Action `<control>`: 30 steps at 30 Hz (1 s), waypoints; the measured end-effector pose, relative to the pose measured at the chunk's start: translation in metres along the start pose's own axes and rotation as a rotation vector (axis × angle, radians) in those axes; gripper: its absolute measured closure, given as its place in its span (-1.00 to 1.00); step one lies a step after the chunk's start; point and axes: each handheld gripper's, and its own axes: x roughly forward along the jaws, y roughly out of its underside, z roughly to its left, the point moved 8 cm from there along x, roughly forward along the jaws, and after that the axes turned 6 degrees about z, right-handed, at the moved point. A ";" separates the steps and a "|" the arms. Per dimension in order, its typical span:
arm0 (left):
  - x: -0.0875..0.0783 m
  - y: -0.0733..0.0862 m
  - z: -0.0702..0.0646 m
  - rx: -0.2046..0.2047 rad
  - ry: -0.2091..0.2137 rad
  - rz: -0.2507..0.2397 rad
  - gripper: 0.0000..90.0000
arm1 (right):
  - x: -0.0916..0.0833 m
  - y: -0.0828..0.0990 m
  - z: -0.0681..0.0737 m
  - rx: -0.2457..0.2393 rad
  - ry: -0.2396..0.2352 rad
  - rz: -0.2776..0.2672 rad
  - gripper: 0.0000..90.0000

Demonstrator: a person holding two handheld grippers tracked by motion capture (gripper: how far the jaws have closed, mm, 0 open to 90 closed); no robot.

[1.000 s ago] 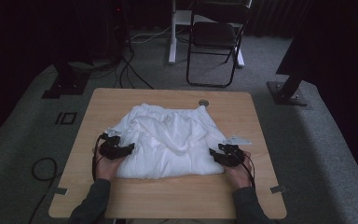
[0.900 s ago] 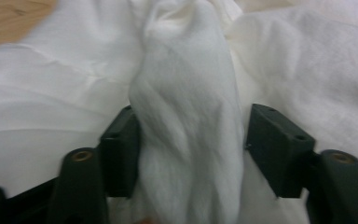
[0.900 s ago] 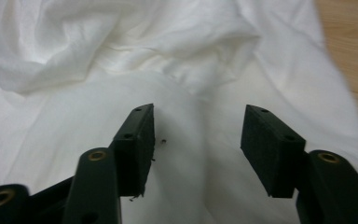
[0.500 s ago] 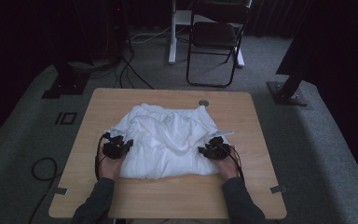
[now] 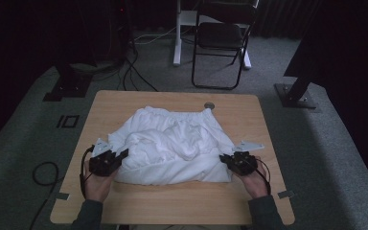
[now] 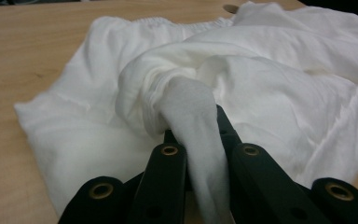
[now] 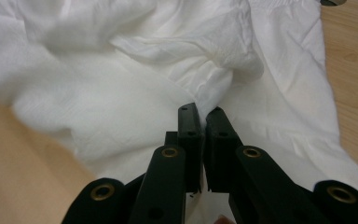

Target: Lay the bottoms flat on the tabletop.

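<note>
A crumpled white garment (image 5: 172, 143) with an elastic band along its far edge lies in the middle of the wooden table (image 5: 172, 201). My left gripper (image 5: 120, 154) is at its near left corner. In the left gripper view the left gripper (image 6: 193, 126) is shut on a rolled fold of the garment (image 6: 279, 93), which runs down between the jaws. My right gripper (image 5: 226, 158) is at the near right corner. In the right gripper view the right gripper (image 7: 203, 112) has its jaws pressed together where the garment (image 7: 121, 93) gathers at their tips.
A small round metal fitting (image 5: 209, 105) sits at the table's far edge. Beyond the table stand a black folding chair (image 5: 220, 36), floor cables (image 5: 134, 72) and two dark stand bases (image 5: 69, 86) (image 5: 294, 96). Bare wood lies on both sides of the garment.
The right gripper went in toward the garment, then drew back out to the right. The left gripper drew back toward the person and left. The garment's near edge now spreads wider.
</note>
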 end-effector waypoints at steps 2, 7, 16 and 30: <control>-0.007 0.010 -0.004 0.013 -0.001 0.019 0.93 | -0.013 0.010 0.006 -0.010 -0.009 -0.004 0.92; -0.015 0.043 -0.016 0.015 0.011 0.083 0.93 | -0.024 0.034 0.026 -0.046 -0.015 0.015 0.92; 0.011 0.099 -0.031 0.046 0.002 0.273 0.92 | 0.002 0.082 0.042 -0.031 -0.047 0.142 0.73; 0.043 0.085 -0.028 0.056 -0.029 0.244 0.92 | 0.030 0.068 0.018 0.000 0.024 0.102 0.69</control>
